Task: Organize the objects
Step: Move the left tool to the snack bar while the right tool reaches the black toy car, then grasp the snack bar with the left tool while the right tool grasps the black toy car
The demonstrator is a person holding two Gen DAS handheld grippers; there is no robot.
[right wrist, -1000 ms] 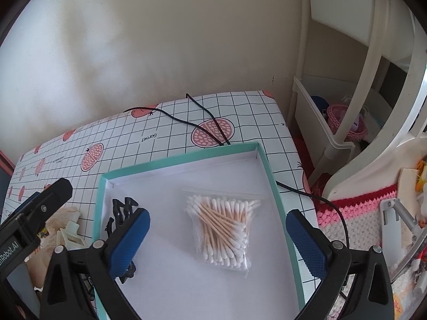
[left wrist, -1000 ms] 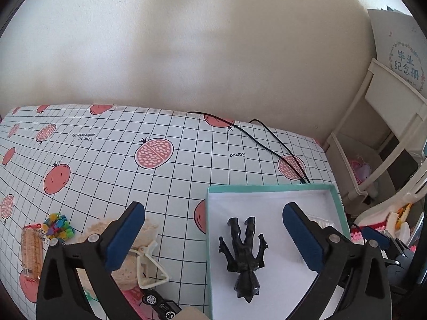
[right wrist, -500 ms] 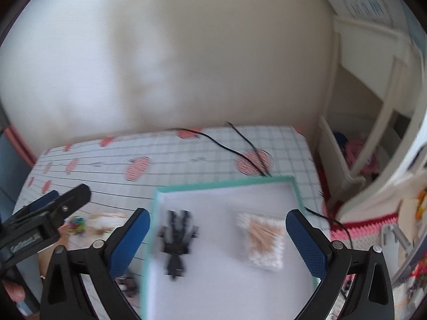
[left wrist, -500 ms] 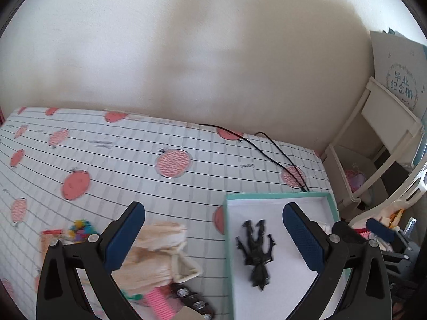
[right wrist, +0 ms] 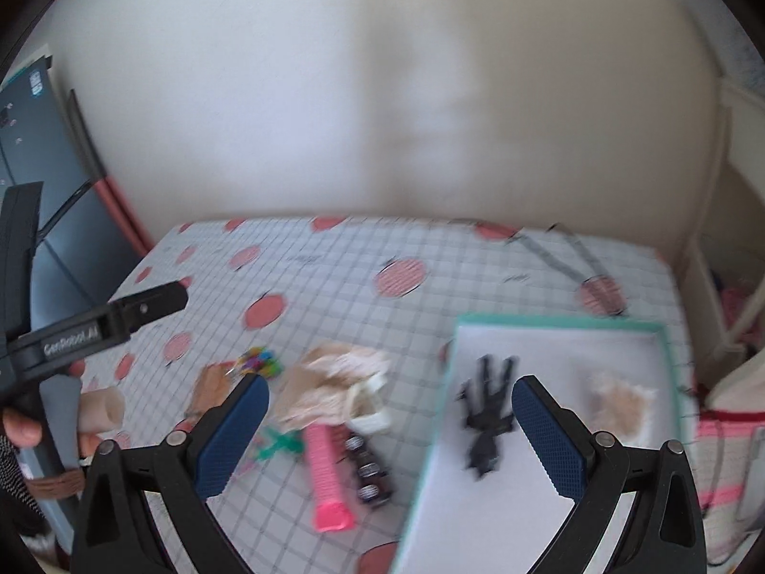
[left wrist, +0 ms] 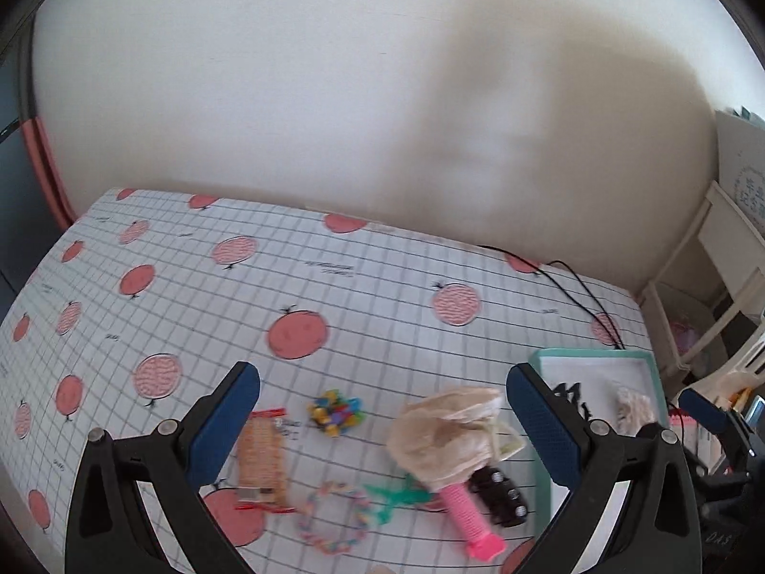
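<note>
A teal-rimmed white tray (right wrist: 559, 321) lies at the table's right, holding a black figure (right wrist: 485, 413) and a bag of cotton swabs (right wrist: 619, 404); the tray also shows in the left wrist view (left wrist: 593, 355). Left of it lie a beige cloth umbrella with a pink handle (left wrist: 444, 435), a black toy car (left wrist: 499, 497), a green toy (left wrist: 397, 497), a braided ring (left wrist: 334, 516), a colourful bead cluster (left wrist: 334, 413) and a snack packet (left wrist: 260, 459). My left gripper (left wrist: 382, 430) is open and empty above these. My right gripper (right wrist: 389, 435) is open and empty.
The table has a grid cloth with red fruit prints (left wrist: 296, 335). A black cable (left wrist: 583, 296) runs at the back right. A white shelf unit (left wrist: 717, 287) stands to the right. The left gripper's body (right wrist: 95, 325) shows at left in the right wrist view.
Both grippers have pulled back and swung left, away from the tray. The loose items left of the tray have come into view. Both stay open and empty.
</note>
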